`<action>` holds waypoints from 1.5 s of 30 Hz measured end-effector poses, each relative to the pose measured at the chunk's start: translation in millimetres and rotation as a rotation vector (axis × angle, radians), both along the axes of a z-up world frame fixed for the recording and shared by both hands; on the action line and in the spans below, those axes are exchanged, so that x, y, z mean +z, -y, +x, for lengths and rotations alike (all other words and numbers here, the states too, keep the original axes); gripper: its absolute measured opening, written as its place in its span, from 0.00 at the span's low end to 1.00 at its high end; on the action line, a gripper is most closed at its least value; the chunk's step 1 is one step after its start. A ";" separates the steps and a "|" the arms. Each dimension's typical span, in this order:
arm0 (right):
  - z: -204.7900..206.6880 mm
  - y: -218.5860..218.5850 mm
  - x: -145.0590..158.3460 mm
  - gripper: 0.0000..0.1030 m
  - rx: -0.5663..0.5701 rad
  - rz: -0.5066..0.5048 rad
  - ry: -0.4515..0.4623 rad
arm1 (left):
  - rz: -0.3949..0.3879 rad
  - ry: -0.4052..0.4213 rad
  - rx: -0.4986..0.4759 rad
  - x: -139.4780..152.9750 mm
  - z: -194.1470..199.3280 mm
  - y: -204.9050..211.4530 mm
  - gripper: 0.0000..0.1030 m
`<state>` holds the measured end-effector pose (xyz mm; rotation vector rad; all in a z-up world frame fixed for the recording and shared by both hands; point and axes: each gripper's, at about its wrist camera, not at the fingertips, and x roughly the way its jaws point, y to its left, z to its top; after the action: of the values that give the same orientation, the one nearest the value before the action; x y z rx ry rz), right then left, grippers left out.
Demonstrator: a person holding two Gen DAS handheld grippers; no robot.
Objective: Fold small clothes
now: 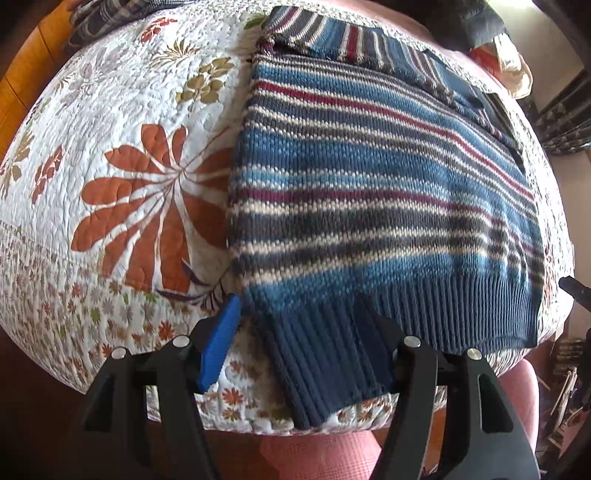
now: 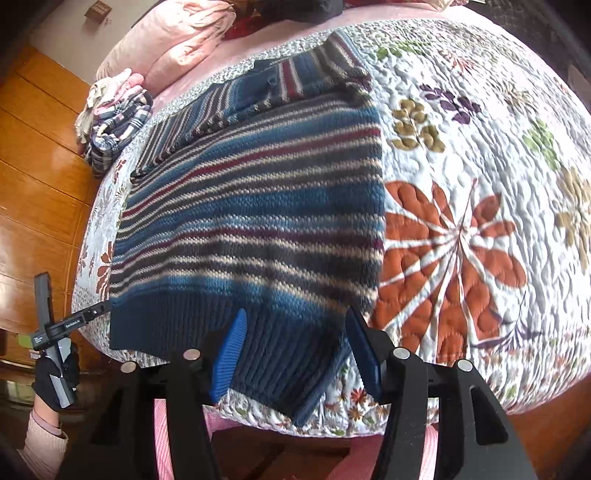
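Note:
A striped blue, grey, cream and maroon knit sweater point(image 1: 369, 177) point(image 2: 251, 206) lies flat on a floral quilt point(image 1: 110, 110) point(image 2: 480, 147), sleeves folded across its top. A navy ribbed cuff point(image 1: 325, 369) point(image 2: 291, 373) sticks out below the hem and hangs over the bed edge. My left gripper point(image 1: 297, 306) is open, its fingers wide on either side of that ribbing. My right gripper point(image 2: 295, 314) is open around the same ribbed part. In the right wrist view a gloved hand point(image 2: 55, 373) holds the other gripper point(image 2: 88, 314) beside the hem's left corner.
A pile of plaid clothes point(image 2: 114, 125) point(image 1: 99, 22) sits at the quilt's far corner, beside a pink duvet point(image 2: 173, 40). Wooden floor point(image 2: 37, 166) runs along the bed. A pink cushion point(image 1: 332, 454) lies below the near edge. A bag point(image 1: 509, 62) rests at the far right.

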<state>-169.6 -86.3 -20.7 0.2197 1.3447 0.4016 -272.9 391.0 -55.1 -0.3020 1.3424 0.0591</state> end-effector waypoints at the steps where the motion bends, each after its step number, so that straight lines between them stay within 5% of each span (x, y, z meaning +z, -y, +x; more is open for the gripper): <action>1: -4.1 3.0 -3.3 0.55 -0.007 -0.008 -0.005 | -0.003 -0.003 0.002 -2.0 -2.8 0.9 0.63; 14: -22.1 -11.5 -39.3 0.54 -0.002 -0.007 -0.090 | -0.081 -0.053 0.026 -22.5 -18.3 8.5 0.70; 26: -34.0 -11.5 -45.9 0.38 -0.005 -0.052 -0.101 | -0.091 -0.050 0.023 -25.9 -17.4 20.3 0.45; 31: -34.9 -11.4 -48.7 0.18 -0.008 -0.079 -0.095 | -0.087 -0.044 0.036 -25.8 -17.9 18.1 0.27; 35: -32.5 -3.7 -44.1 0.10 -0.025 -0.009 -0.100 | -0.083 -0.035 0.041 -22.5 -17.5 14.9 0.10; 45: -6.1 19.5 -3.9 0.08 -0.096 0.222 -0.046 | -0.162 0.112 0.078 27.9 1.3 -7.6 0.08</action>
<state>-175.6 -105.8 -24.6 0.4782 1.3283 0.4677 -271.6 398.6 -27.2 -0.4880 1.2261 -0.0018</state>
